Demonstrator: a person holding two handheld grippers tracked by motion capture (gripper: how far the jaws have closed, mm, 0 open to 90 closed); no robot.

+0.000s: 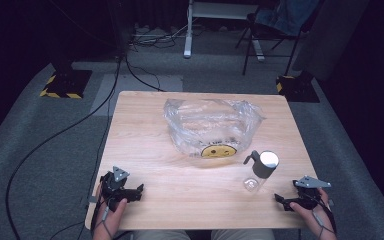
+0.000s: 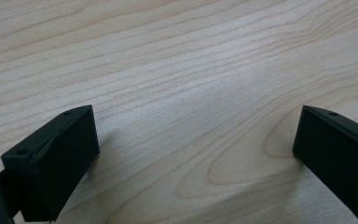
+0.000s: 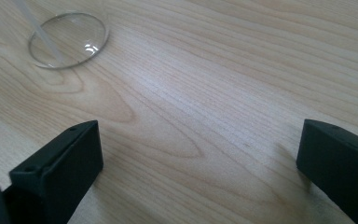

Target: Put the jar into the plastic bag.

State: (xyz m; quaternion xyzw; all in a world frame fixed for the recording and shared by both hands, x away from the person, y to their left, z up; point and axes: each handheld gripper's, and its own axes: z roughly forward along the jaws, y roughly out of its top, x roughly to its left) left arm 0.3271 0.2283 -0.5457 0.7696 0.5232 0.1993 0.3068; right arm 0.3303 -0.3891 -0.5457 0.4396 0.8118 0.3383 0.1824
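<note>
At the near edge of the worktop (image 1: 145,150) both tools sit parked low, one per corner: left hand-held gripper (image 1: 139,190) at the front left, right hand-held gripper (image 1: 279,199) at the front right, each gripped by a hand coming in from below. Both have jaws spread wide with nothing between them, just bare wood grain in the two gripper views, so this reads as a ready pose with nothing picked yet. Nearest thing to reach for is the bottle (image 1: 259,171), standing upright just ahead of the right hand-held gripper, near but not touching; likely set there for an easy right-side grab. It's clear-bodied, round glassy base, thin straw-like tube inside, dark grey cap with a small side spout and a shiny top. Its base (image 3: 68,40) shows up-left in the right gripper view. Behind it, mid-worktop, a crumpled clear plastic bag (image 1: 207,125) with a yellow smiley print lies mouth up, apart from the bottle, probably where the bottle goes.
</note>
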